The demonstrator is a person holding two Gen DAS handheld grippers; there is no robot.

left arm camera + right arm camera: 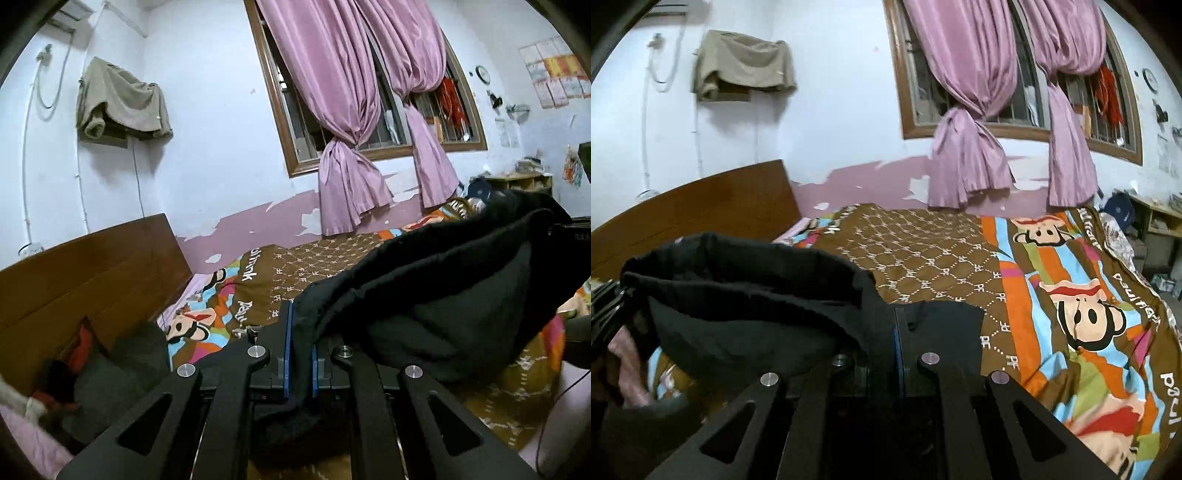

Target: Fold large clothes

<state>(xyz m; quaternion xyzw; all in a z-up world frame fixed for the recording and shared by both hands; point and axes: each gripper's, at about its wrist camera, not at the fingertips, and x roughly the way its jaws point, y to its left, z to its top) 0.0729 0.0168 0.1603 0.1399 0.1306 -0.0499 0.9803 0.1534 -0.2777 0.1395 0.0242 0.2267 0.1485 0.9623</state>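
- The black garment hangs stretched between the two grippers, lifted above the bed, its thick folded edge sagging in the middle (it looks like heavy, fleecy cloth).
- The left gripper has its blue-padded jaws pressed onto one end of the cloth, which bunches up between them and spills off to the right.
- The right gripper pinches the other end, jaws nearly together with dark fabric draped over and around them; from there the garment runs away to the left.
- At the far edge of each wrist view the other gripper shows dimly, holding its end.
- Below lies the bedspread, brown with a diamond pattern in the middle and a bright striped border with cartoon monkeys.
- A wooden headboard stands at the left end of the bed, with a heap of grey and red things by it.
- Behind the bed, pink curtains are knotted over a barred window, and a beige cloth hangs on the wall.
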